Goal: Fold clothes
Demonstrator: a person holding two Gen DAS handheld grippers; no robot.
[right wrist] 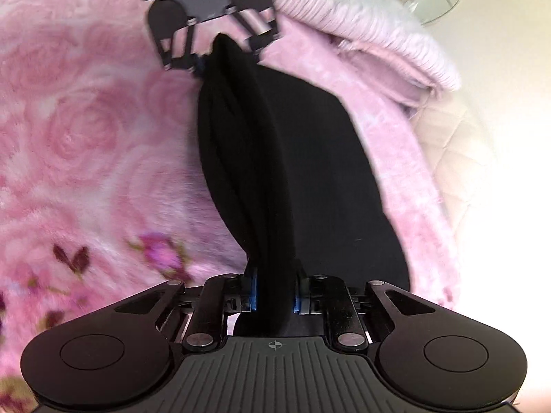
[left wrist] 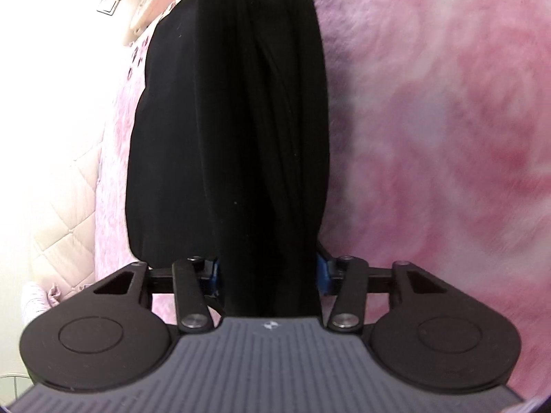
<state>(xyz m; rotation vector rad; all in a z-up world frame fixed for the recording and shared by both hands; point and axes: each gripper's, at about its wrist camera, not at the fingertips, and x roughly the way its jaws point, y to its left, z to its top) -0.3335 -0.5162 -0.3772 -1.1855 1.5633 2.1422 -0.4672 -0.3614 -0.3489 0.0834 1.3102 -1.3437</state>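
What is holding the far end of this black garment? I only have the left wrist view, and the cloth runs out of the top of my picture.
Observer: The right gripper holds it; in its own view the black garment is bunched between its blue pads.
Operator: Can that view see my gripper too?
Observer: Yes. The left gripper shows at the top, shut on the garment's other end.
Operator: Is the cloth taut between them?
Observer: It hangs in gathered folds, with a wide flap spread to one side over the pink rose blanket.
Operator: Anything else nearby?
Observer: A ribbed pink cloth lies bunched beyond the blanket's edge.
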